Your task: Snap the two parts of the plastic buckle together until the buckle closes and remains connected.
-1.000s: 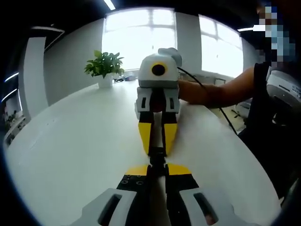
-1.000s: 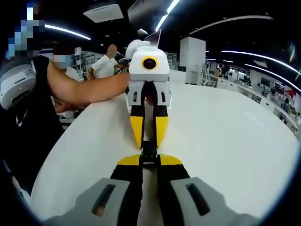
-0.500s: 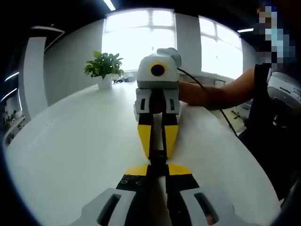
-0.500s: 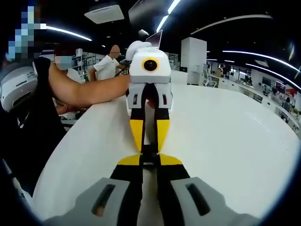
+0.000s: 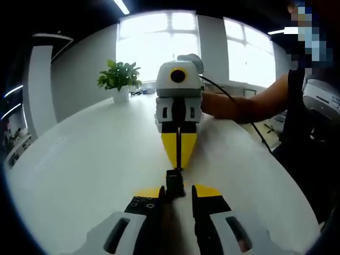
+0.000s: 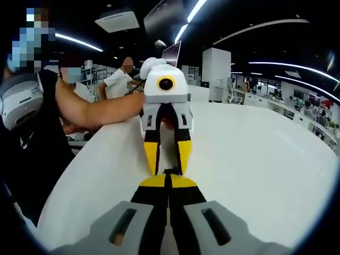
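**Plastic buckle between two facing tongs, white worktop**

Left gripper view:
- Potted plant: green, in a white pot at the far left of the worktop, in front of bright windows.
- Left tongs: rise from the bottom edge, with black jaws and yellow tips. They are released, with the tips standing apart.
- Buckle: small and black, low over the worktop in the gap between the left tips. Its far end touches the tip of the right tongs.
- Right tongs: point back toward the camera. Their yellow jaws are clenched into a single narrow wedge. Whether they pinch an edge of the buckle cannot be told.
- Person's forearm: reaches in from the right to the back of the right tongs.

Right gripper view:
- Forearm: comes from the left to the back of the left tongs.
- Two people: far behind and small.
- Left tongs: face the camera with the yellow jaws spread.
- Buckle: a dark speck where the two pairs of tips meet.
- Right tongs: rise from the bottom with the jaws pressed together.
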Demonstrator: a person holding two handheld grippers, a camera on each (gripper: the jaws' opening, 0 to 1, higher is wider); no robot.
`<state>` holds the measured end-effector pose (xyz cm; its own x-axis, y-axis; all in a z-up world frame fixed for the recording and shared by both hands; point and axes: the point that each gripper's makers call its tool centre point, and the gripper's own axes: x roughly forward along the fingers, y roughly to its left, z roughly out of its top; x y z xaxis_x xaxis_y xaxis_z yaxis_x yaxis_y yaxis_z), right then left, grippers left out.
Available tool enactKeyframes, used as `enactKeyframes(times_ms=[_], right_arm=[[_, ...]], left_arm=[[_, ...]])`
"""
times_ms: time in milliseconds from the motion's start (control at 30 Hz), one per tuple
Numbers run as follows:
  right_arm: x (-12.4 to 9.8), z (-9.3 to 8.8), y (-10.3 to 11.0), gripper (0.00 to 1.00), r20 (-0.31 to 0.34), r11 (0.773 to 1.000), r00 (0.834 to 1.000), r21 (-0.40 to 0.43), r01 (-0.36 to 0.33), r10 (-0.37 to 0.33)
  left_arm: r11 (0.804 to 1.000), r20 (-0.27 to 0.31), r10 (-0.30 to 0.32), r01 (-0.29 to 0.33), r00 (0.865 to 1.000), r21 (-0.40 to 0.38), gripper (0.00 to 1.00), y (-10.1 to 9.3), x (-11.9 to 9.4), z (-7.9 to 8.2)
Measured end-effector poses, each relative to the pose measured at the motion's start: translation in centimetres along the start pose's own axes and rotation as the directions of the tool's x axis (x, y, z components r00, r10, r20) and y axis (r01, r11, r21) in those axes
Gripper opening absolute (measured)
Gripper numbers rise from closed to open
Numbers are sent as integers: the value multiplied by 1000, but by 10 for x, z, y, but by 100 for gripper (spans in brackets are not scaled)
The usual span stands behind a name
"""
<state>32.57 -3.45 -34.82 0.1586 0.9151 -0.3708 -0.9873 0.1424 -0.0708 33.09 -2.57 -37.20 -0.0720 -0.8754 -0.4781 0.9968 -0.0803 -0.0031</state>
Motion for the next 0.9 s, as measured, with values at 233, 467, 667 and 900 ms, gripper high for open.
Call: enactKeyframes(times_ms=[233,467,667,900], right_arm=[[2,-12,-7,0,-21,1000,1000,11,11,-11],[-1,-17,-16,0,-35,998,998,36,45,-43],[2,-17,-11,21,-34,999,999,40,27,-25],[3,-21,-12,21,-50,999,998,38,29,-27]], left_arm=[[1000,-9,15,-15,1000,7,21,3,0,1],[1000,-10,20,-20,1000,9,15,4,2,1],[1000,-8,12,-12,1000,-1,12,4,5,0],[1000,-10,12,-13,1000,-11,11,4,4,-1]])
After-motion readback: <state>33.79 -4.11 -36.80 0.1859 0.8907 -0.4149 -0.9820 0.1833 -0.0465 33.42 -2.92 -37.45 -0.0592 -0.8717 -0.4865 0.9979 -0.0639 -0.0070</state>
